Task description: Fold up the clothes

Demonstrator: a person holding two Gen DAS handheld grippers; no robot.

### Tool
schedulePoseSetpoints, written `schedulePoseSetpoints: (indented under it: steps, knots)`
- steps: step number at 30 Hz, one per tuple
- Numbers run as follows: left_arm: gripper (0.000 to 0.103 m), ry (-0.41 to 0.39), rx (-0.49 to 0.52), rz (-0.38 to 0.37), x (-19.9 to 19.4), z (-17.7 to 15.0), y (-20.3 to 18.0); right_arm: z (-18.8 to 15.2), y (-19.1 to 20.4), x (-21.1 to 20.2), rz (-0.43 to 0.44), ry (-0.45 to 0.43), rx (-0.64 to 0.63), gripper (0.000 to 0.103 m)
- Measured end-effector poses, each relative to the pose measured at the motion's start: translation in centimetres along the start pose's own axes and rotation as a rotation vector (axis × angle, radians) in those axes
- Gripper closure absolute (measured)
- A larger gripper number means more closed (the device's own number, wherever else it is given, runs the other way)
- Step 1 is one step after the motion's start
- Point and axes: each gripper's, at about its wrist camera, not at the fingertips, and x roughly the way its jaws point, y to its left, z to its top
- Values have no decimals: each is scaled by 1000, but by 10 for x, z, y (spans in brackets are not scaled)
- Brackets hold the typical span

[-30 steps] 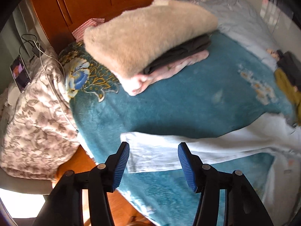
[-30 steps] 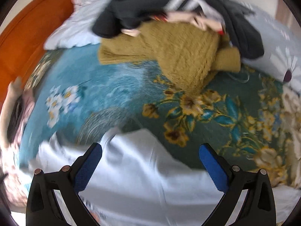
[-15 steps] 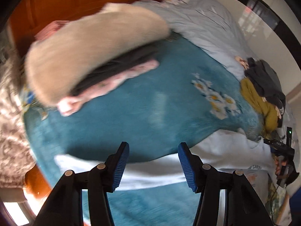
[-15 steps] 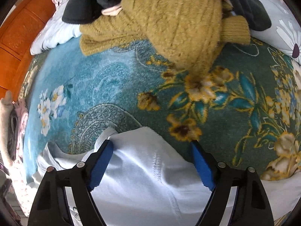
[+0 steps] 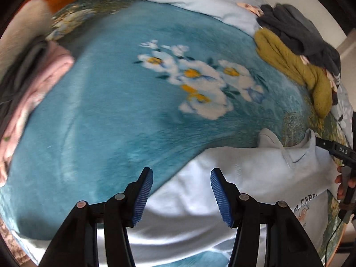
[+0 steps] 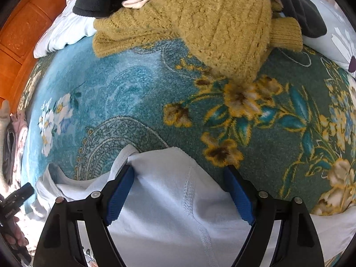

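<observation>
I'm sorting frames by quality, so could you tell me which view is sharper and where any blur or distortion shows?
Right wrist view: mostly sharp; the shirt seam and mustard sweater knit read clearly. Left wrist view: motion-blurred, smearing the blanket flowers and folded stack at left. Both: fisheye bending, dark corners.

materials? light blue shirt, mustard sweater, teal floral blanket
Light blue shirt: smooth matte jersey knit, probably cotton; flat stitched seam shows.
Mustard chunky sweater: fuzzy yarn knit, likely wool or acrylic; raised ribs.
Teal floral blanket: plush fleece, probably synthetic; short pile.
</observation>
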Motion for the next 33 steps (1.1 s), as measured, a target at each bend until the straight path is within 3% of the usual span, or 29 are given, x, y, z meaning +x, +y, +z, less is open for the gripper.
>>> schedulePoseSetpoints:
  steps: [5,6,7,8,10,12,14,18,24,25,26,28,30,33]
  knots:
    - [47,24,55,25,17,4,-21,-7,5,-2,-37,-14,-49,20]
    - [50,31,63,30,21,4,-24,-8,6,-3,-43,-16,-53,25]
    - [59,35,68,35,23,5,-27,-9,5,-4,-49,-18,-56,27]
    - [66,36,72,39,24,5,-30,-11,5,-5,-41,-23,-57,35]
    - [98,39,85,55,27,7,-35,-12,3,-9,-33,-24,-63,53]
    - [99,30,108,85,26,9,-40,-13,3,-12,-55,-22,-80,96]
    - [99,-25,127,117,17,12,-43,-13,3,-21,-66,-53,-98,96]
    - [99,-183,135,169,-11,23,-46,-6,4,-51,-95,-225,-97,96]
    - [95,-145,136,239,-3,28,-51,-10,17,-27,-187,-181,-100,96]
    - [90,-142,123,239,-4,27,-49,-8,16,-24,-184,-175,-80,96]
    - [84,-141,104,227,-5,26,-46,-5,14,-22,-179,-169,-57,94]
    - [60,-158,38,200,-18,22,-35,-3,11,-21,-188,-168,-36,85]
    - [59,-184,-44,178,-33,15,-25,-4,7,-29,-169,-186,-17,54]
    - [55,-201,-186,124,-53,0,-16,-14,-15,-61,-104,-250,46,52]
